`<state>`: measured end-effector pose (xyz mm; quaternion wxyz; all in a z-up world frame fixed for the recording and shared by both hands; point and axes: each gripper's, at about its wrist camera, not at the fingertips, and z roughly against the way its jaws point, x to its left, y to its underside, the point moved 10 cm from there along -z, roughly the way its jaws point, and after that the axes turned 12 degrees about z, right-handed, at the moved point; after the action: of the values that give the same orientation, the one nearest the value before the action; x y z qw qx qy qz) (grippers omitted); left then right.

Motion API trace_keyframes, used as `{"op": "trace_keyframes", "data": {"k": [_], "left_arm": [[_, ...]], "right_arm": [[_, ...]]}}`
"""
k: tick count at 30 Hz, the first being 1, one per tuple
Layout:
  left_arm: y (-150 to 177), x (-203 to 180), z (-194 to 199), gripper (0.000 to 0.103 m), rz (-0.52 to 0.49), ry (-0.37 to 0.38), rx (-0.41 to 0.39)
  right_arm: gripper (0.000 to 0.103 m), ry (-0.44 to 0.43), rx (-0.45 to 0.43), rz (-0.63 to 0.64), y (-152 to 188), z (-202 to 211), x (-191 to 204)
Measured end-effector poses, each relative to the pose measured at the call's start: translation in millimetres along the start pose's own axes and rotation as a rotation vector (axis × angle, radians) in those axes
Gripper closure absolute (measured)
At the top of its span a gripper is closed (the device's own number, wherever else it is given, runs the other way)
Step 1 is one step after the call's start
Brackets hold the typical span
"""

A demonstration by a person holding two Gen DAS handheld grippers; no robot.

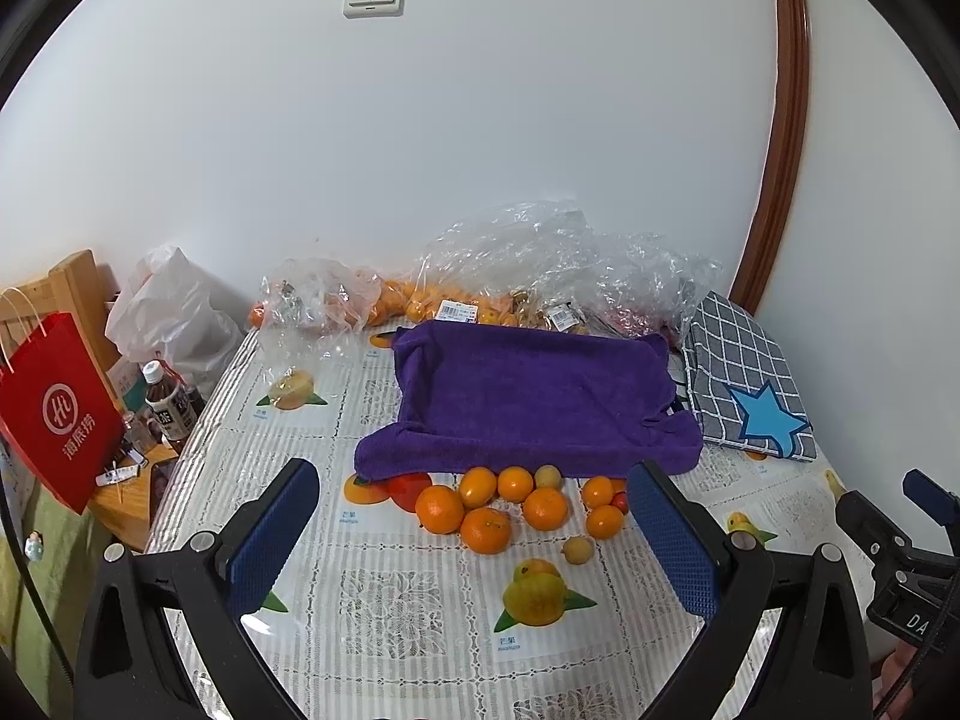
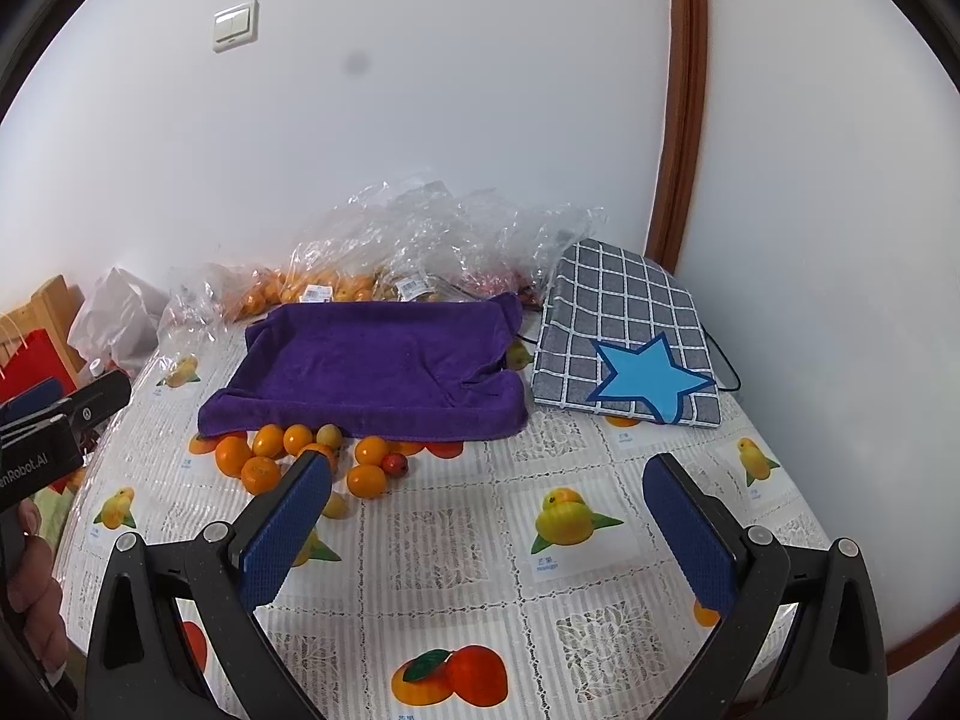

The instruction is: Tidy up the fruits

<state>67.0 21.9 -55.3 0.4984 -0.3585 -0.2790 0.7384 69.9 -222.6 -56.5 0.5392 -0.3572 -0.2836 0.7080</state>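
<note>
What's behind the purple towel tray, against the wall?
Behind the purple towel lie crumpled clear plastic bags holding small orange fruits, with price labels showing. The towel's raised back edge and the crinkled plastic hide the bags' remaining contents.

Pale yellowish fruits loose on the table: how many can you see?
2. One pale fruit sits at the front edge of the purple towel among the oranges; the other pale fruit lies alone, nearer the camera. More may be hidden in the plastic bags.
</note>
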Motion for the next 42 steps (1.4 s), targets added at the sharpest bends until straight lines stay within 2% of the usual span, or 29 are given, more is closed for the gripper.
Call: {"op": "trace_keyframes", "data": {"k": [8, 19, 24, 34, 38, 42], "left_arm": [[-1, 3, 2, 0.0, -0.004, -0.007, -0.002], [-2, -3, 4, 0.0, -0.01, -0.001, -0.007], [-1, -1, 2, 0.0, -0.013, -0.014, -0.006], [3, -1, -15, 0.0, -0.038, 0.031, -0.009], [4, 9, -27, 0.0, -0.045, 0.016, -0.017], [6, 28, -42, 0.004, -0.055, -0.015, -0.014]], "right_arm": [[0.001, -0.011, -0.001, -0.003, 2, -1, 1], [0.001, 0.021, -0.014, 0.022, 1, 0, 5], [0.001, -0.021, -0.017, 0.017, 1, -1, 10], [0.002, -0.054, -0.073, 0.036, -3, -5, 22], [0.005, -0.109, -0.074, 0.001, 1, -22, 29], [0.007, -0.086, -0.04, -0.033, 12, -53, 30]]}}
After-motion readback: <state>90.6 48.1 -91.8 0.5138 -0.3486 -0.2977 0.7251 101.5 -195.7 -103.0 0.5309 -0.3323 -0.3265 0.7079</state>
